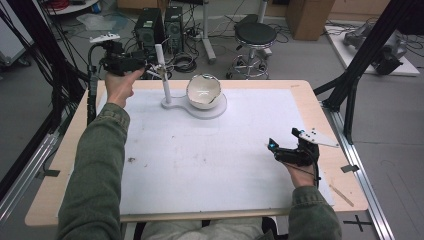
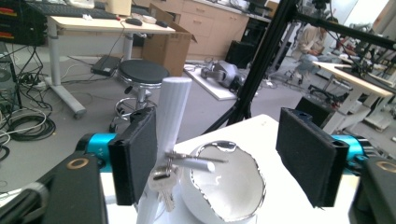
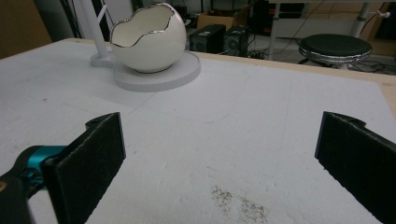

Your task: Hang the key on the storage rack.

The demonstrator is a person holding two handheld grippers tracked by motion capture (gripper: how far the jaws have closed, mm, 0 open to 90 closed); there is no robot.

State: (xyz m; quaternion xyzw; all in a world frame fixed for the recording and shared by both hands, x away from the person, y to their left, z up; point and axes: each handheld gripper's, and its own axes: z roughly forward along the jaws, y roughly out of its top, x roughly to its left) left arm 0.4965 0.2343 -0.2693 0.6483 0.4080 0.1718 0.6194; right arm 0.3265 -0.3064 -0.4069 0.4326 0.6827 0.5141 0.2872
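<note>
Wooden table (image 1: 310,100), white mat (image 1: 200,160) on top (speckled); white stand (image 1: 210,111) on mat.

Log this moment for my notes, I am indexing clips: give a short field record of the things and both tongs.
keys: hanging on the peg of the white stand
stand: upright post, far side of table
bowl: egg-shaped, on the stand's round base
left tongs: open around the post, nothing gripped
right tongs: open, above bare mat

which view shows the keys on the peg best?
Left gripper view: the keys hang close up from the white post's peg, between the open jaws. High view shows them as a tiny glint; right gripper view gives nothing legible.
</note>
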